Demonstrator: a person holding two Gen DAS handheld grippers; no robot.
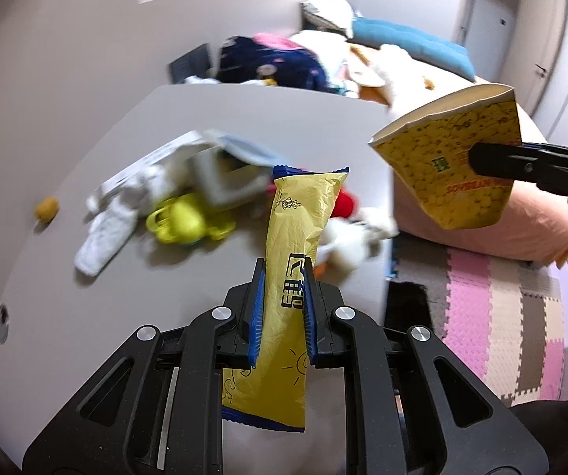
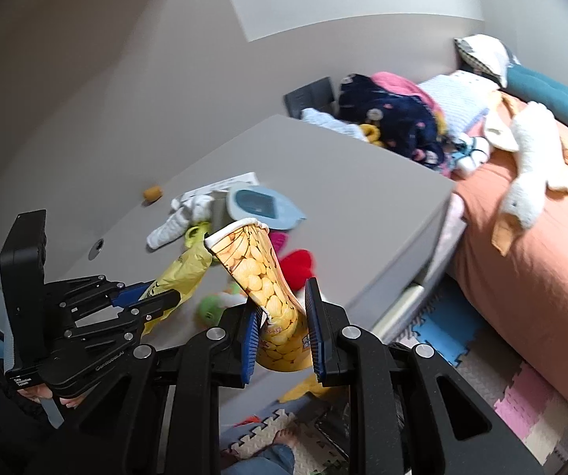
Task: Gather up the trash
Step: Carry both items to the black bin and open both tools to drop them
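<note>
Clamped in left tool (image 1: 283, 308) at lower centre: yellow wrapper (image 1: 298, 245). Pinched in right tool (image 2: 284, 330), lower centre: crushed paper cup (image 2: 262, 277). Both above grey bench (image 1: 86, 277). Possibly slipping free, given thin, floppy, slick-looking trash.

My left tongs (image 1: 284, 308) hold a long yellow crinkled snack wrapper (image 1: 298, 237) above the grey surface (image 1: 284, 118); right of it my right tongs (image 2: 284, 316) hold a squashed yellow paper cup (image 2: 260, 269). An orange-sheeted bed (image 2: 521, 297) lies right of the surface.
</note>
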